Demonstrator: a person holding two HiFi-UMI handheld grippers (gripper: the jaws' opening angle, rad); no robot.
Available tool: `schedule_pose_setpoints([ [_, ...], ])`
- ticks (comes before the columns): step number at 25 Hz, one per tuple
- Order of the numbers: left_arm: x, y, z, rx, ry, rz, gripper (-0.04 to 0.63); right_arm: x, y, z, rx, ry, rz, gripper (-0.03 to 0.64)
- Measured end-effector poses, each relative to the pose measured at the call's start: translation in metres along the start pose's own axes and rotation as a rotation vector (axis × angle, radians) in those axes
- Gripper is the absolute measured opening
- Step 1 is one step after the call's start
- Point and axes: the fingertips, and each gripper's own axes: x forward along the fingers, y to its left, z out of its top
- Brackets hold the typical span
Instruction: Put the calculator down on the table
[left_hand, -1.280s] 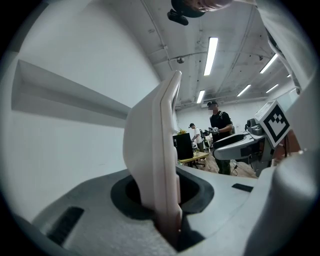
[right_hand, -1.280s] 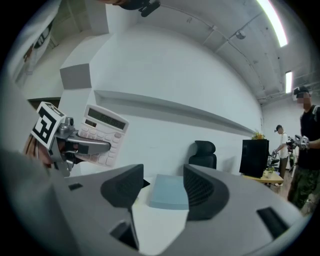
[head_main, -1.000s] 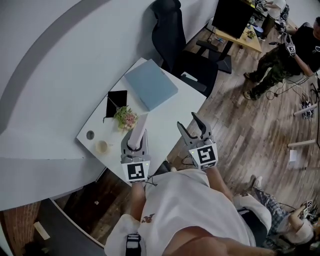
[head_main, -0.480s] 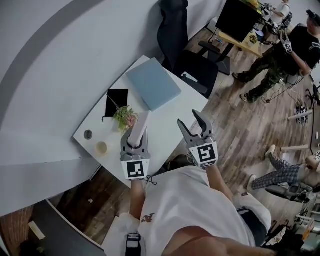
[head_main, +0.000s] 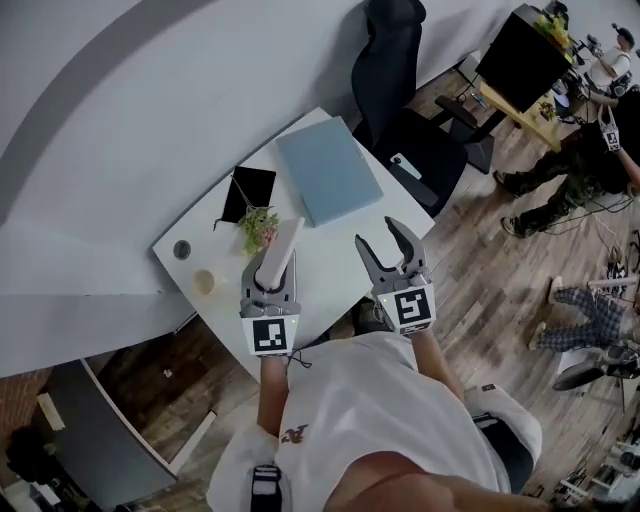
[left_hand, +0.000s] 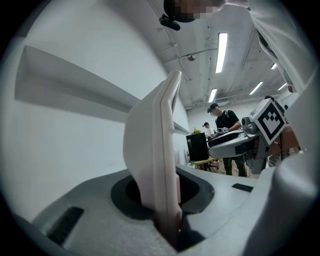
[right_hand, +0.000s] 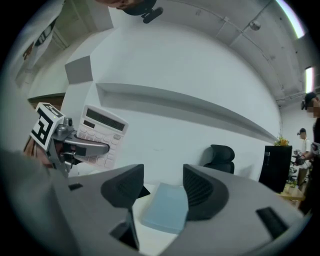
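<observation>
Calculator (head_main: 283, 248) long axis runs toward one o'clock in the head view, its far end leading away from the person and its near end pinched in the left gripper (head_main: 270, 278). From the left gripper view it stands edge-on, rising straight out of the narrow gap where the two jaws press on its lower end. It hangs over the near half of the white table (head_main: 330, 258), clear of the top, with its keyed face turned toward the right gripper (head_main: 380, 240).

Around it on the table, from the left: a pale cup (head_main: 204, 282) sits at eight o'clock from the calculator, with a small round dark object (head_main: 181, 249) just behind it near the wall (head_main: 150, 120). A black pad (head_main: 250, 192) lies at eleven o'clock. A potted plant (head_main: 259, 229) stands just beside the calculator's far end, at ten o'clock, the closest thing to it. A blue-grey folder (head_main: 330, 170) lies flat at one o'clock, farther along the line in which the calculator points. Bare table top shows between plant and folder. At three o'clock the right gripper holds its jaws wide apart with nothing gripped; through the gap its own view shows only the folder. Beyond the table's far corner stands a black office chair (head_main: 400, 90).

The calculator is slim and white, with a plain, gently curved back. In the right gripper view its face shows a grey display strip across the top and rows of pale keys below.
</observation>
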Motion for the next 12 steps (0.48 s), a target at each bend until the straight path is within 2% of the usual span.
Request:
schedule_pose_setpoints([
  [9,0.018,-0.001,-0.004,0.034,0.041,0.18,0.089,0.038,-0.024,-0.004,-0.002,-0.048,0.195,0.245],
  [12,0.021,-0.006,-0.005,0.033,0.063,0.236,0.089,0.043,-0.03,-0.006,0.005,-0.036,0.26,0.245],
])
